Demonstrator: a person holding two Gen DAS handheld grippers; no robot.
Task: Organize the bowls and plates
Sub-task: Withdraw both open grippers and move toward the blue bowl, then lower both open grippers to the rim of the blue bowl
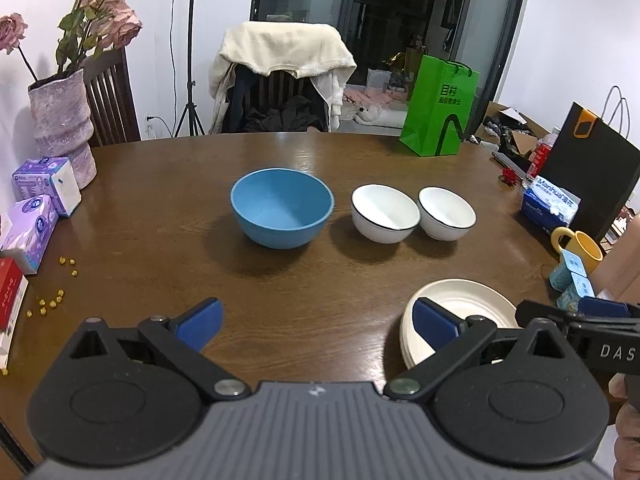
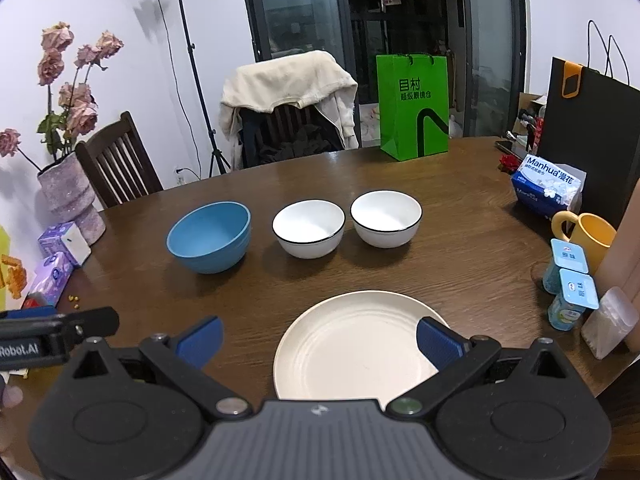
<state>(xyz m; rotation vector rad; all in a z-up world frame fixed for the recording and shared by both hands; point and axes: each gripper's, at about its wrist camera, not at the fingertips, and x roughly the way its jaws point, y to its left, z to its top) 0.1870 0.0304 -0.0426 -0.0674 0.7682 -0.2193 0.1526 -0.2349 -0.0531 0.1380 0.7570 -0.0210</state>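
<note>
A blue bowl stands mid-table, with two white black-rimmed bowls to its right; they also show in the right wrist view. A cream plate stack lies near the front edge. My left gripper is open and empty above the table, left of the plates. My right gripper is open and empty, its right finger over the plate; it also shows in the left wrist view.
A green bag and a draped chair stand at the back. A vase and tissue packs are at the left. A yellow mug, yogurt cups, a tissue pack and a black bag are at the right.
</note>
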